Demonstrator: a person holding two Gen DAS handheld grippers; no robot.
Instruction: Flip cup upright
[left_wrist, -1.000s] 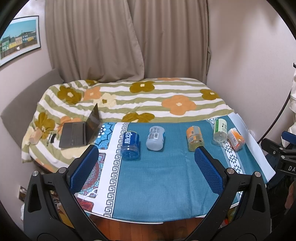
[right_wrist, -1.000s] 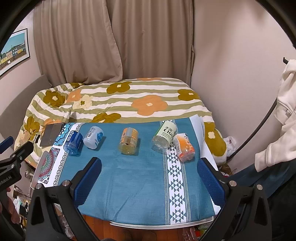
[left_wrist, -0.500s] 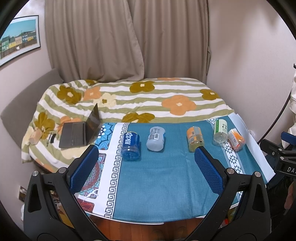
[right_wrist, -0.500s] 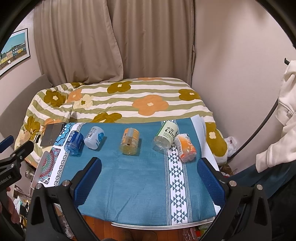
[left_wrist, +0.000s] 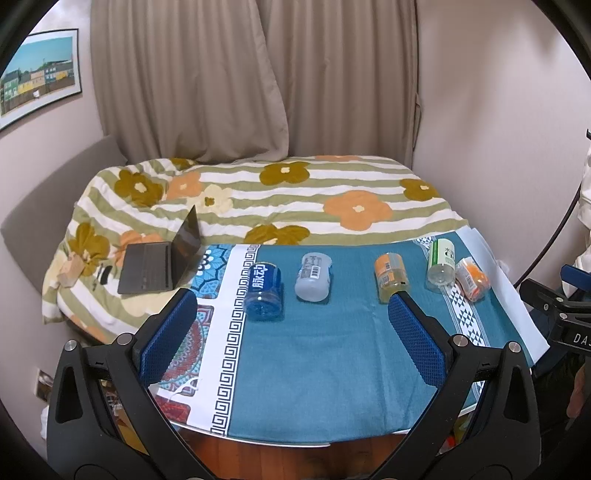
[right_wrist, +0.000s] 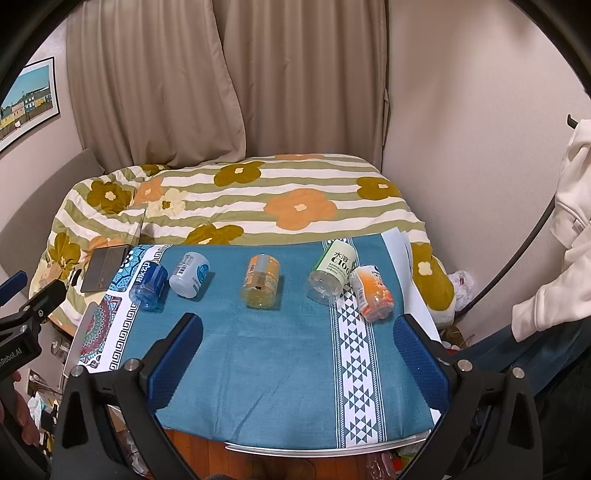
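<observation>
while both grippers (left_wrist: 291, 325) (right_wrist: 298, 338) gape empty, only the left view shows the laptop (left_wrist: 159, 260) open — five cups (right_wrist: 260, 282) lie sideways.

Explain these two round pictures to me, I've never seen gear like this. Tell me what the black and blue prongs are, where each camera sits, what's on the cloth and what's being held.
No robot here: a person carries a handheld two-finger clamp in each hand, each with a wide-angle camera looking along its fingers. One picture comes from the left gripper, the other from the right gripper. The blue prongs are their padded fingers, spread open and holding nothing.

On the blue cloth five small containers lie on their sides in a row: blue cup, grey cup, yellow-orange cup, green-white cup and orange cup. A laptop sits on the bed behind.
</observation>
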